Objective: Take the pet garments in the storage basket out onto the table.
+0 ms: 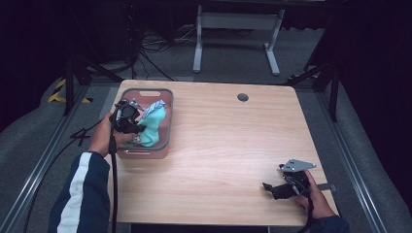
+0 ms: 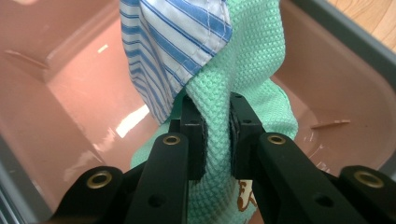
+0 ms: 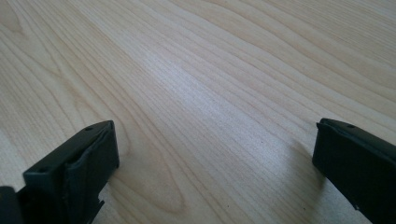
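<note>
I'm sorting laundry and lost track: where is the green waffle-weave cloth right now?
In the high view the green cloth is at the table's left, in the pink bin, pinched by the left gripper beside a blue-striped cloth.

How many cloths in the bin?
2 visible: a green cloth pinched by the left gripper, and a striped cloth against it. More may be hidden underneath.

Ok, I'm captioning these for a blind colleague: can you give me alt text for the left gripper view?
The left gripper, its two black jaws shut on a mint-green waffle-weave cloth, holds it over a pink plastic bin. A blue-and-white striped cloth hangs twisted against the green one, and a strip of wooden table shows beyond the bin's rim.
</note>
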Demonstrator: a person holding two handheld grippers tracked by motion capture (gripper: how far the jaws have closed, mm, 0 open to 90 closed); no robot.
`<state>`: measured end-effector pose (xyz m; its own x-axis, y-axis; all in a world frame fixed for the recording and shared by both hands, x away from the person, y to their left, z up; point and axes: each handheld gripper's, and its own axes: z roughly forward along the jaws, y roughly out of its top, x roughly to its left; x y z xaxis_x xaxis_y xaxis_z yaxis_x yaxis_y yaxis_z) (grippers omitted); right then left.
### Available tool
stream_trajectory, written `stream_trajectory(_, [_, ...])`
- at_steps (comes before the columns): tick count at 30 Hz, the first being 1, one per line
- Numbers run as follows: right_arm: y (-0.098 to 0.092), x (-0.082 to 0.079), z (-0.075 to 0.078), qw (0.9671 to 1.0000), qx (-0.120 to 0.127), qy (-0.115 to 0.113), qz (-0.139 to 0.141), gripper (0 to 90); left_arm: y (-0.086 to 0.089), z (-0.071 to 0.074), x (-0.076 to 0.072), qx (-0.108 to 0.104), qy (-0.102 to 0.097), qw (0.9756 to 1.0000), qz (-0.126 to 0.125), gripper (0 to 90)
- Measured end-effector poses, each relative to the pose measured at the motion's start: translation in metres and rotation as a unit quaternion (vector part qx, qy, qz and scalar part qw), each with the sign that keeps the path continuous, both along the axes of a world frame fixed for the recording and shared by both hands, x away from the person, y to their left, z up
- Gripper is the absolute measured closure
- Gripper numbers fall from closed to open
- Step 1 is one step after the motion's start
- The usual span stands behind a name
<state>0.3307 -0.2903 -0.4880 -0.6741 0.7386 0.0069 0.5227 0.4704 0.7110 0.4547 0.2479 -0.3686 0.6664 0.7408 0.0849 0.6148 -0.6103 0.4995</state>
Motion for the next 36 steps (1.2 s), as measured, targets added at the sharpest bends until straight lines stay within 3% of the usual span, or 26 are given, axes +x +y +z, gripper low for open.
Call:
stream_trajectory(4, [0.0,0.0,0.0,1.0,0.0,0.0,0.0,0.6,0.005,0.005,-0.006,-0.022,-0.018,0.9996,0.004,79.3])
stream_trajectory(6, [0.0,0.0,0.0,1.0,0.0,0.0,0.0,0.6,0.007,0.007,-0.009,-0.028,-0.018,0.9994,0.0,79.3])
stream_trajectory(12, [0.0,0.0,0.0,1.0,0.0,0.0,0.0,0.6,0.009,0.017,-0.019,-0.047,-0.041,0.9981,-0.003,79.3])
stream_trajectory(25, [0.0,0.0,0.0,1.0,0.0,0.0,0.0,0.6,0.008,0.042,-0.039,-0.06,-0.081,0.9946,-0.026,79.3])
stream_trajectory(36, [0.0,0.0,0.0,1.0,0.0,0.0,0.0,0.6,-0.009,0.058,-0.049,-0.065,-0.091,0.9921,-0.057,79.3])
